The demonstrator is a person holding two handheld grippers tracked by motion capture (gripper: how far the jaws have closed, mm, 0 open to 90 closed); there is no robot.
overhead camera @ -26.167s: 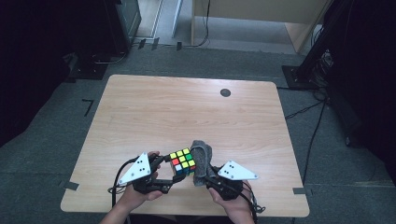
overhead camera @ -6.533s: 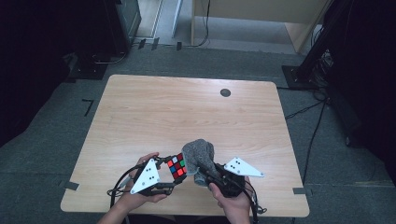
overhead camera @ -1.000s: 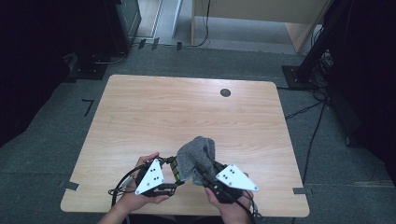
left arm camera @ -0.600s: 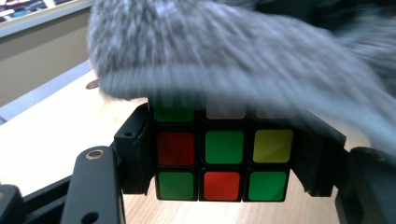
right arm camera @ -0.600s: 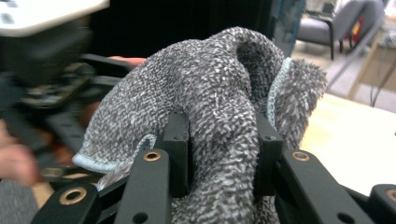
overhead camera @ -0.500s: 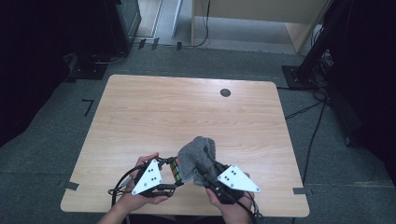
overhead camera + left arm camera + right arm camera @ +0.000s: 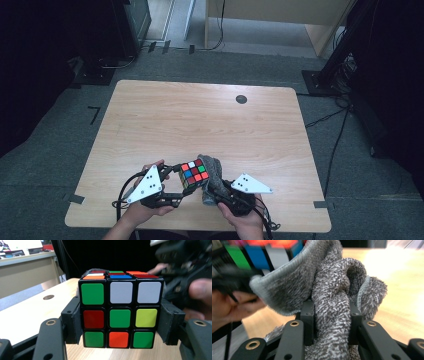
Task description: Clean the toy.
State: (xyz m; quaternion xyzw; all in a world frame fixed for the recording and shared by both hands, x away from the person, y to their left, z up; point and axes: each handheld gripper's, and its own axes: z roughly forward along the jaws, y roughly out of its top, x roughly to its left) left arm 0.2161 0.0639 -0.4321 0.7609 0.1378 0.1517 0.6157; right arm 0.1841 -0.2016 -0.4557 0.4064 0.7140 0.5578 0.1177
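Now the left hand-held gripper (image 7: 120,340) squeezes the cube (image 7: 194,174) tight, and the right hand-held gripper (image 7: 331,322) pinches the cloth (image 7: 332,290). Rub each side softly, cube kept still.

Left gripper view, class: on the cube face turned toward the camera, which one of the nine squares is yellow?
The right-hand square of the middle row on the cube. The other eight are green, white, red or orange.

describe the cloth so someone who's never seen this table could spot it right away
Look at the near edge of the wooden table, between the person's two hands. The grey fluffy cloth is bunched in the right claw, pressed against the puzzle cube. It is the one soft, dull-coloured thing there.
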